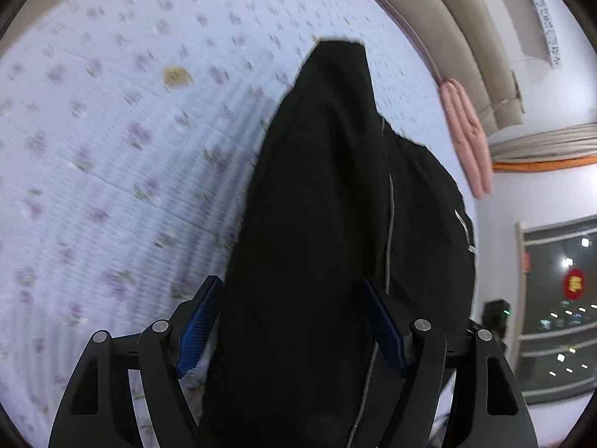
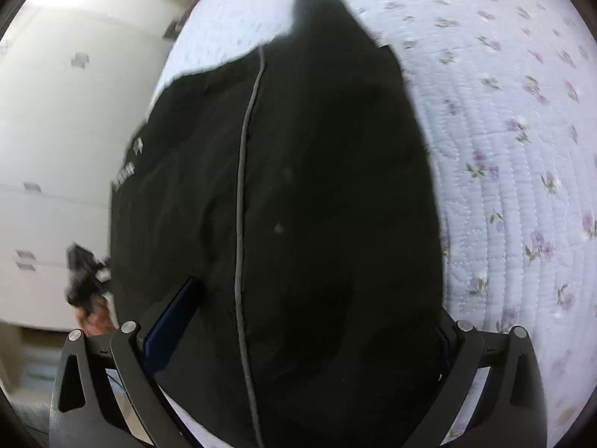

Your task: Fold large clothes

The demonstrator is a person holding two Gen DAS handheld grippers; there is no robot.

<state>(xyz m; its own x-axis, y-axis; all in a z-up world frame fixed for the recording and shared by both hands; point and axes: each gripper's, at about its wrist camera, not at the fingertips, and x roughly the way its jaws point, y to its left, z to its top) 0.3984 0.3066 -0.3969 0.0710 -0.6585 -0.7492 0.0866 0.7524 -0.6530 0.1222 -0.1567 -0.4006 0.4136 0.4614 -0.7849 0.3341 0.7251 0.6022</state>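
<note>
A large black fabric garment with a thin grey piping line [image 1: 321,201] hangs bunched between the fingers of the left tongs [image 1: 293,321], whose blue-padded fingers are clamped on the cloth, one pad on each side. The same black garment [image 2: 298,186] fills the span of the right tongs [image 2: 298,336]; its fingers press the fabric from both sides, gripping it. Beyond both tongs the garment's far end reaches toward a bed with a pale lilac quilted floral cover [image 1: 112,130], which spreads underneath and past it.
</note>
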